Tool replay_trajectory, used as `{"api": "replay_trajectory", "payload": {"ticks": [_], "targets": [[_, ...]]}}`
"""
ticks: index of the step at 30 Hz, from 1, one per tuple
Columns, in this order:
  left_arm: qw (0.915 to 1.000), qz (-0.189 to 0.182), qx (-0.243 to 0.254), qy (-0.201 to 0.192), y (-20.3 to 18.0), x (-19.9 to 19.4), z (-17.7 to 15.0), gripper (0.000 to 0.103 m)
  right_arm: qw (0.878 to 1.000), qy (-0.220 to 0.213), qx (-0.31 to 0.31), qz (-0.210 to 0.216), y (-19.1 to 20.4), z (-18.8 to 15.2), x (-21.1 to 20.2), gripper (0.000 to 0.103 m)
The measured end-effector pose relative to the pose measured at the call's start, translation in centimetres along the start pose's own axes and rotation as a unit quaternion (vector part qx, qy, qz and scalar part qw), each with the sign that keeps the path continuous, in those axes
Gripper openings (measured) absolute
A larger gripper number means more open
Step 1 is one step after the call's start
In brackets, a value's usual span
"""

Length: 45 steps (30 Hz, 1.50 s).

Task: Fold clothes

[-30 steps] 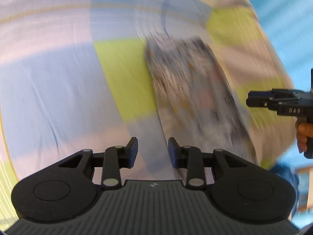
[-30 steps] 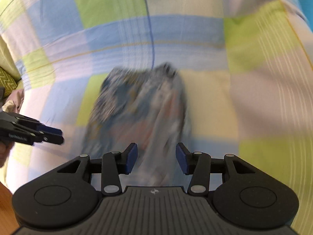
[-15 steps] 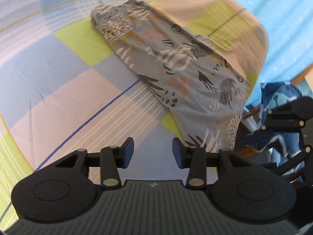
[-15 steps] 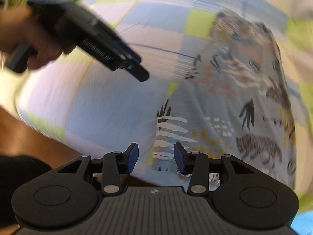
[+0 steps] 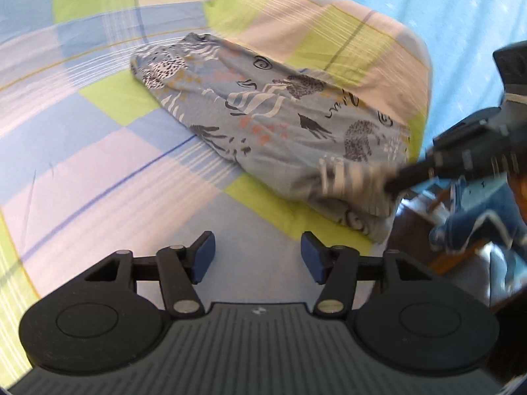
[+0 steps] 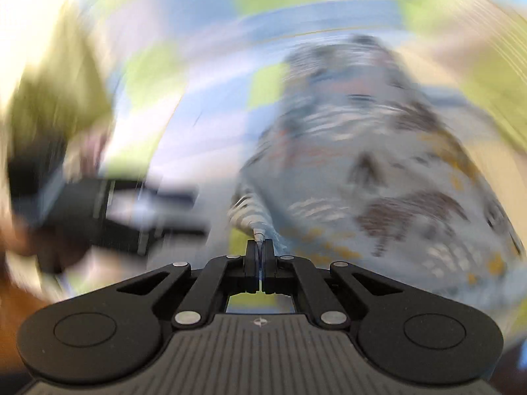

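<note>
Nearest in the left wrist view, the left tongs [image 5: 258, 256] stand released, their two blue-faced fingers [image 5: 203, 261] wide apart with nothing between them, hovering over a pale blue square of the bedsheet [image 5: 98, 151]. The sheet is a check of blue, lime green and cream squares with thin stripes, spread over a bed.

Just beyond the left tongs lies the garment [image 5: 273, 125], a grey-blue cloth printed with dark animal shapes, white leaves and small orange marks. It stretches in a long band across the sheet, its near end at the bed's right edge and its far end towards the middle of the bed. At that near end the right tongs [image 5: 392, 182] come in from the right, blurred, and meet a striped corner of the cloth, which is lifted into a small fold there.

The right wrist view is heavily smeared, yet the near part reads clearly: the right tongs [image 6: 259, 247] are clenched, fingers pressed together on a thin pinch of the garment [image 6: 362, 151], with a striped tip of cloth standing just ahead of them. The rest of the cloth spreads away to the right over the sheet. To the left, the other tool [image 6: 108, 210] shows as a dark blur.

Past the bed's right edge in the left view is a bright blue wall [image 5: 461, 10].
</note>
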<state>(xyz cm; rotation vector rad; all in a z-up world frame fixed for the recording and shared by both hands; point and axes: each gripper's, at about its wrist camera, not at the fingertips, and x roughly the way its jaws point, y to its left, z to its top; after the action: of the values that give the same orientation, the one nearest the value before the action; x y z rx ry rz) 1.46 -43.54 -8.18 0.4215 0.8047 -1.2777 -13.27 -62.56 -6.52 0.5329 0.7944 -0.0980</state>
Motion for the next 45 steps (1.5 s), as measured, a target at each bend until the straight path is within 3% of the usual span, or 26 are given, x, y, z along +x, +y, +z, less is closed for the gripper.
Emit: {"api": "replay_trajectory", "payload": {"ticks": [5, 11, 18, 19, 21, 24, 29, 33, 36, 38, 41, 45], "targets": [[0.9995, -0.004, -0.017, -0.025, -1.7, 1.3, 0.2, 0.056, 0.997, -0.051, 0.039, 0.037, -3.5, 0.6, -1.2, 0.001], [0.9983, -0.019, -0.019, -0.052, -2.7, 3.9, 0.9, 0.055, 0.988, -0.146, -0.027, 0.042, -4.2, 0.0, -1.5, 0.001], [0.9936, -0.016, -0.072, -0.085, -2.4, 5.0, 1.7, 0.048, 0.968, -0.233, -0.093, 0.028, -3.0, -1.2, -3.0, 0.0], [0.9942, -0.005, -0.066, -0.085, -2.7, 5.1, 1.8, 0.044, 0.965, -0.242, -0.097, 0.022, -2.7, -1.5, -3.5, 0.0], [0.9951, 0.018, -0.048, -0.085, -3.2, 5.4, 1.8, 0.015, 0.961, -0.257, -0.103, 0.009, -2.0, -1.9, -4.3, 0.0], [0.9947, 0.006, -0.052, -0.088, -2.9, 4.9, 1.1, 0.003, 0.958, -0.264, -0.106, -0.016, -0.4, -2.5, -5.3, 0.0], [0.9909, -0.051, -0.06, -0.109, -2.4, 1.7, -0.1, 0.003, 0.952, -0.264, -0.127, -0.084, 1.6, -2.9, -6.2, 0.0], [0.9913, -0.042, -0.048, -0.115, -2.3, 0.0, -1.0, 0.005, 0.953, -0.256, -0.123, -0.104, 2.1, -2.5, -6.3, 0.0], [0.9942, -0.019, -0.022, -0.104, -2.3, 1.0, -0.5, 0.005, 0.954, -0.257, -0.115, -0.102, 2.2, -2.5, -6.1, 0.0], [0.9949, -0.026, -0.019, -0.095, -2.1, 2.5, 0.1, 0.006, 0.955, -0.265, -0.096, -0.091, 1.6, -2.6, -5.8, 0.0], [0.994, -0.064, -0.045, -0.077, -1.7, 5.1, 1.2, 0.023, 0.956, -0.272, -0.076, -0.082, 0.5, -2.9, -5.1, 0.0], [0.994, -0.056, -0.044, -0.083, -2.8, 6.8, 2.6, 0.036, 0.956, -0.279, -0.047, -0.082, -1.5, -3.5, -4.3, 0.0]]}}
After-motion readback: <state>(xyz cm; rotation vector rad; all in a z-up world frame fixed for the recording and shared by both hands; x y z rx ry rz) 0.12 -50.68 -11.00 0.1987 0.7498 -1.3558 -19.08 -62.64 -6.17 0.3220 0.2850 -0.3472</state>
